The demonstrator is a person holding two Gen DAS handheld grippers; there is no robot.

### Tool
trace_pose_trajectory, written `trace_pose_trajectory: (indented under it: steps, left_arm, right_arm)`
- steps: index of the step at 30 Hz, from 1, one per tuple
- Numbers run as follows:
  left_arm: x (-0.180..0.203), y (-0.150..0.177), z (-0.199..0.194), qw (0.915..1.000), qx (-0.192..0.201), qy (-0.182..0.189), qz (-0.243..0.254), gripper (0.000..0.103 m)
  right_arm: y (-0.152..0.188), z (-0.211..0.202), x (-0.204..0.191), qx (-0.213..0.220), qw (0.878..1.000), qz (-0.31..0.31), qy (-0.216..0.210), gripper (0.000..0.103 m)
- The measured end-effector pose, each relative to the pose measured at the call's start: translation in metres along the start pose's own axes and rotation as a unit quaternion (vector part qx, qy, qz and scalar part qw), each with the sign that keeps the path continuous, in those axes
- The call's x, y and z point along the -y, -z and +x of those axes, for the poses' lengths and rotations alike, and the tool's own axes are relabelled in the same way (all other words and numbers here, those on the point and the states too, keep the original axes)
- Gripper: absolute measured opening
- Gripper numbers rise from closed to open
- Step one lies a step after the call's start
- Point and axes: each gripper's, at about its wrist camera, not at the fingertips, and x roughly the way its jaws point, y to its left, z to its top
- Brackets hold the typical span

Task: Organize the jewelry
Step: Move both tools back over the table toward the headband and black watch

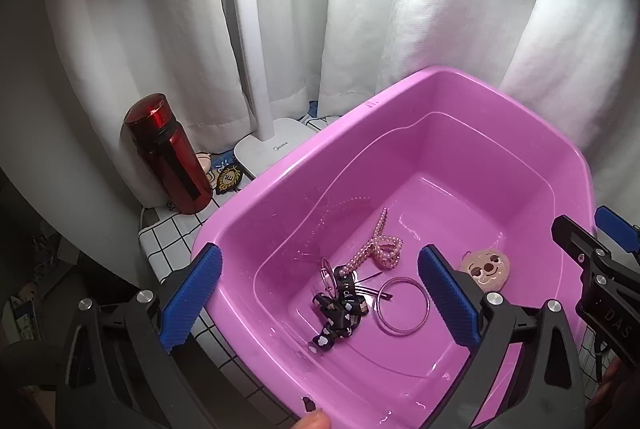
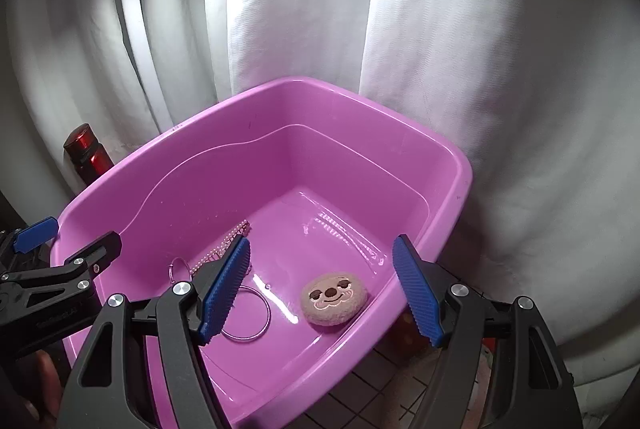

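Four pieces lie in the pink tub point(image 1: 280, 173): bead strand point(image 1: 380, 245), ring point(image 1: 402, 307), sloth charm point(image 2: 335, 299), and black ribbon tangle point(image 1: 340, 309), its details unreadable. Both the left gripper point(image 1: 320, 305) and right gripper point(image 2: 322, 289) gape empty, the right one's finger point(image 2: 224, 289) hiding part of the ring.

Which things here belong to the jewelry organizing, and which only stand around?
Belong to the job:
- pink plastic tub
- pink bead string
- thin metal bangle
- black patterned ribbon with key ring
- round felt sloth-face charm

Just lying about:
- red metallic bottle
- white desk lamp
- white curtain
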Motion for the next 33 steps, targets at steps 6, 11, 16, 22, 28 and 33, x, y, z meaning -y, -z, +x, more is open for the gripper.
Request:
trace_pose_trajectory:
  steps: [6,11,16,22,28,33]
  left_arm:
    - [0.012,0.003,-0.009,0.9999,-0.001,0.003,0.012,0.097]
    - [0.027,0.008,-0.022,0.9997,0.003,0.012,0.020,0.097]
    - [0.045,0.013,-0.039,0.9991,0.011,0.023,0.034,0.097]
    - [0.074,0.022,-0.060,0.9975,0.019,0.044,0.051,0.097]
    - [0.113,0.040,-0.076,0.9944,0.016,0.071,0.077,0.097]
    - [0.147,0.061,-0.087,0.9903,0.011,0.097,0.099,0.097]
  right_arm:
    - [0.008,-0.016,0.010,0.010,1.000,0.007,0.000,0.071]
    - [0.016,-0.033,0.023,0.019,1.000,0.018,0.003,0.071]
    - [0.029,-0.053,0.040,0.030,0.999,0.029,0.013,0.071]
    - [0.053,-0.085,0.069,0.044,0.998,0.049,0.026,0.071]
    - [0.087,-0.113,0.112,0.043,0.994,0.082,0.049,0.071]
    - [0.125,-0.134,0.157,0.034,0.989,0.122,0.075,0.071]
